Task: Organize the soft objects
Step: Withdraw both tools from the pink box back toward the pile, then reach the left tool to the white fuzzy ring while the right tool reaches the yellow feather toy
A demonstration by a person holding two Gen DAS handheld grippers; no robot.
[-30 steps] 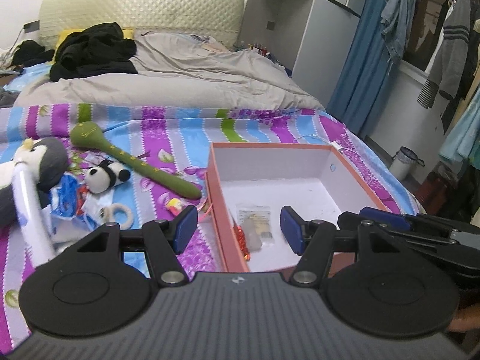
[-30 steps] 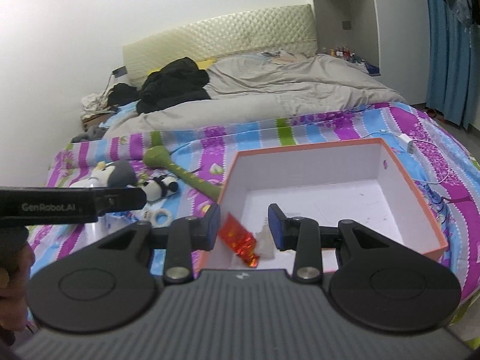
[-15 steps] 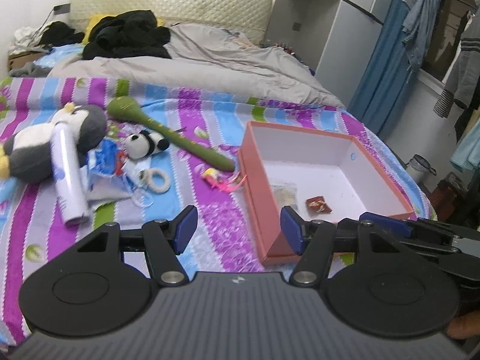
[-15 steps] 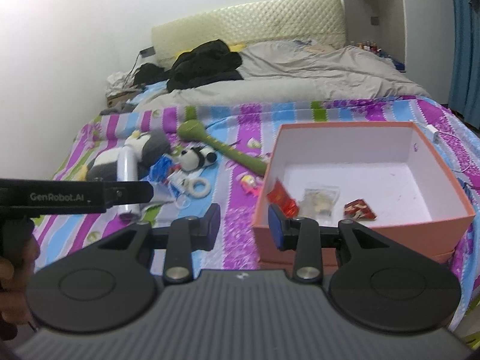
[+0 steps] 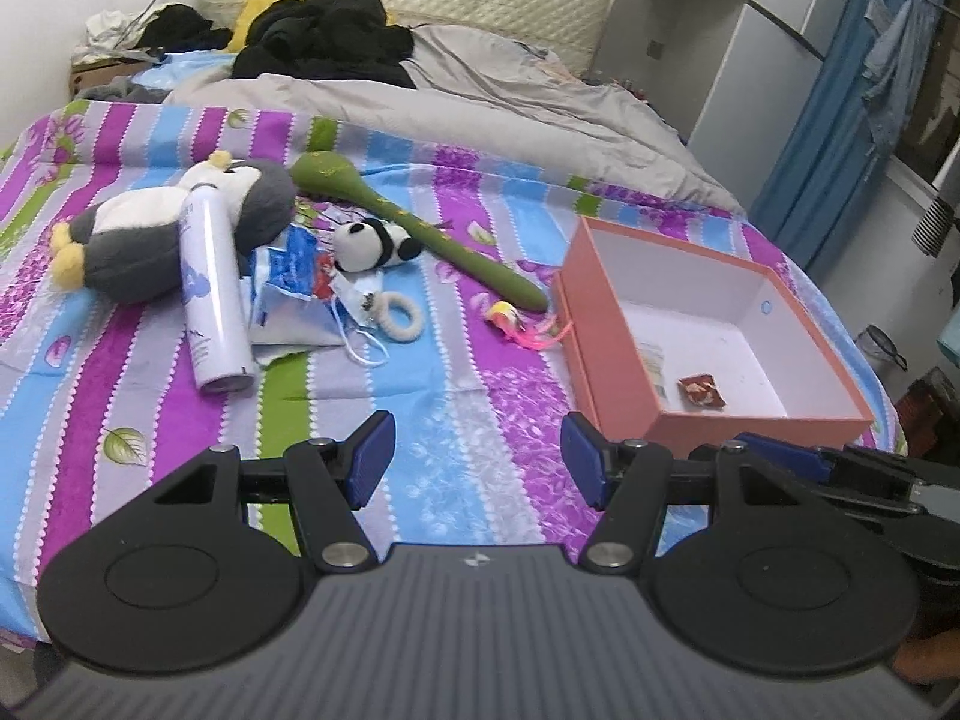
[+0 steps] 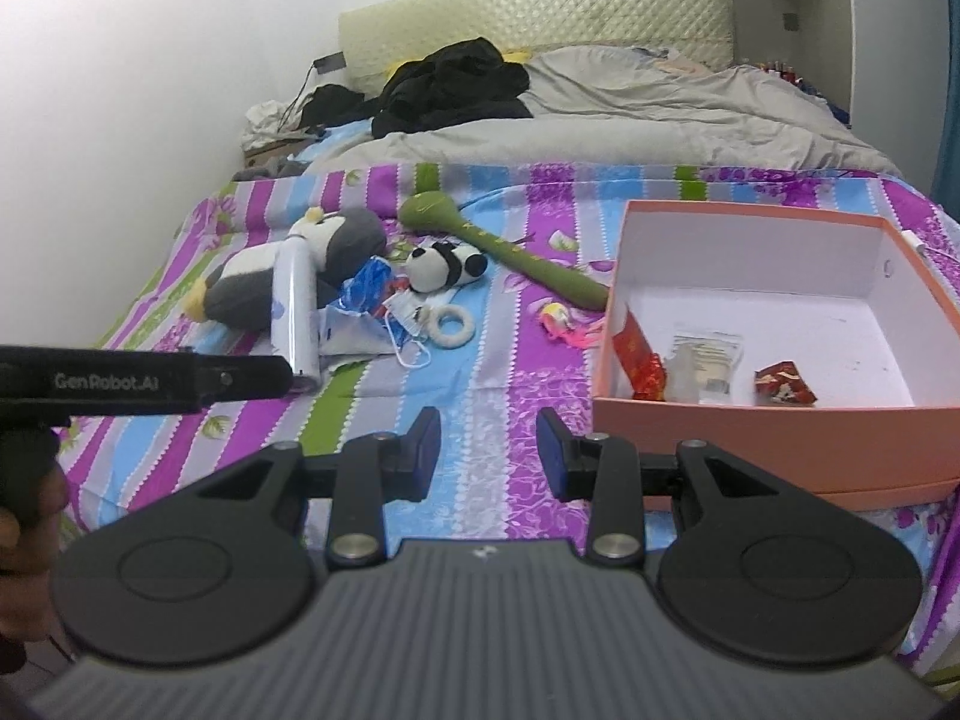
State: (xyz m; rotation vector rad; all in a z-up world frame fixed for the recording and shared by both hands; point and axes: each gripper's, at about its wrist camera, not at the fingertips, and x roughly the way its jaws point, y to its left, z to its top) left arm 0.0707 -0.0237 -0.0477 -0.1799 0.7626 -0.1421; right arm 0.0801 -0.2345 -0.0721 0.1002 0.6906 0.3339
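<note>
On the striped bedspread lie a grey and white penguin plush (image 5: 150, 240) (image 6: 252, 285), a small panda plush (image 5: 375, 243) (image 6: 444, 267), a long green soft toy (image 5: 420, 228) (image 6: 510, 252), a white ring (image 5: 399, 318) (image 6: 451, 324) and a face mask (image 5: 354, 306). To the right stands an open orange box (image 5: 606, 360) (image 6: 750, 426) with small packets inside. My left gripper (image 5: 477, 462) hovers open over the near bedspread, nothing between its fingers. My right gripper (image 6: 487, 450) is open too, empty, just left of the box's near corner.
A white spray can (image 5: 210, 300) (image 6: 294, 312) leans on the penguin beside a blue and white packet (image 5: 291, 270). A small pink and yellow toy (image 5: 516, 318) lies by the box. Grey duvet (image 5: 480, 96) and black clothes (image 5: 324, 36) fill the far bed.
Both grippers have drawn back from over the box towards the bed's near edge. More of the bedspread and the toys on the left now shows. Neither jaw opening has changed.
</note>
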